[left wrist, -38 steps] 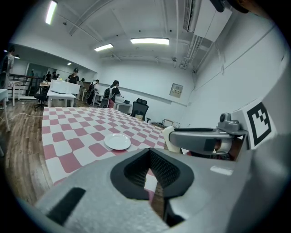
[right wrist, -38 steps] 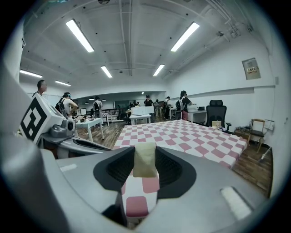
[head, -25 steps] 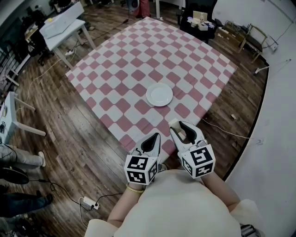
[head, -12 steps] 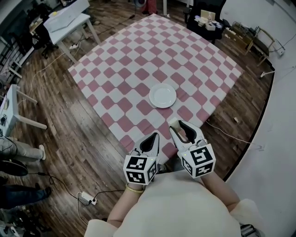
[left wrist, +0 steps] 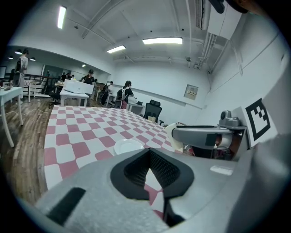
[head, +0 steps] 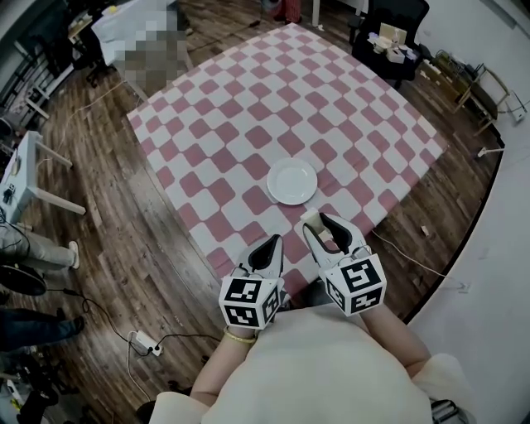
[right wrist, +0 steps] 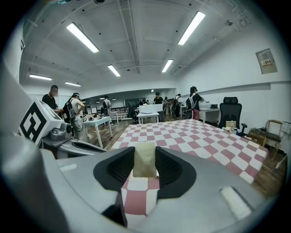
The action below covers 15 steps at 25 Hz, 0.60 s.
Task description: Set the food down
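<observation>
R gripper (right wrist: 144, 169) round food (right wrist: 145, 159) (kind unclear)

Left hand-held gripper (head: 272, 245) jaws together; right hand-held gripper (head: 323, 226) clamping food (right wrist: 145, 160).

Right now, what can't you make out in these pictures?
Food: right gripper view; a pale piece clamped in the right gripper, jaws cover its sides, kind unclear.
Plate: left gripper view; near rim hidden behind the shut left gripper.
White table: head view, top left; a mosaic patch covers most of it.
Things on the black chair: head view; too small.
</observation>
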Available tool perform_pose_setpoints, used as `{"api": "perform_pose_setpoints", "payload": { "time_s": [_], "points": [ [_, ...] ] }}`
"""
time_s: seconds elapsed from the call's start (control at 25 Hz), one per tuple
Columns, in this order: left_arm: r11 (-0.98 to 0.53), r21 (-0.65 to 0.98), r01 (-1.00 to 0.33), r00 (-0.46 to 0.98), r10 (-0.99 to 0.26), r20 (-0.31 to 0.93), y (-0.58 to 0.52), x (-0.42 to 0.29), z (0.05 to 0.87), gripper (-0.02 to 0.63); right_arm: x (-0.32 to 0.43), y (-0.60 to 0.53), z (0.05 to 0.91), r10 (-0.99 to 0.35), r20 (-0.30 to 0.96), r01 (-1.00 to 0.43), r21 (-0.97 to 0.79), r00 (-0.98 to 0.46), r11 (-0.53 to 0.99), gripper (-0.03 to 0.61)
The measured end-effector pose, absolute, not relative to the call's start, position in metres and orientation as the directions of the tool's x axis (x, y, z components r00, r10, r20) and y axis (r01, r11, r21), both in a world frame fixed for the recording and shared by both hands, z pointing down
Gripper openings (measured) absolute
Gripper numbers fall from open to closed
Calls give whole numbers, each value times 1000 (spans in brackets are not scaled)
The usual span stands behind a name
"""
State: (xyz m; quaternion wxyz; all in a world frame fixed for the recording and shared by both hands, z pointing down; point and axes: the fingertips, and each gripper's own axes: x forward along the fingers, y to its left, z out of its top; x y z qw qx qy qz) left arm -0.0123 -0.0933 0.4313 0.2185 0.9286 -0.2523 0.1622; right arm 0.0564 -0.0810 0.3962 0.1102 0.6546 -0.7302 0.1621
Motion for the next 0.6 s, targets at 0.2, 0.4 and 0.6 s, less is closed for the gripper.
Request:
{"api": "perform_pose_setpoints", "payload": {
  "time_s": [0.2, 0.4, 0.6],
  "points": [
    [-751, 326, -574, 801, -433, 414, -106, -1, 433, 0, 69, -97, 398, -910, 381, -986, -85, -163, 141, 149],
    [-721, 333, -607, 781, -465, 418, -119, 8, 435, 0, 79, -113, 400, -899, 387, -979, -82, -203, 185, 149],
    [-694, 340, -634, 763, -490, 422, -129, 15, 437, 0, 88, -127, 403, -888, 396, -973, -83, -231, 216, 149]
  ]
}}
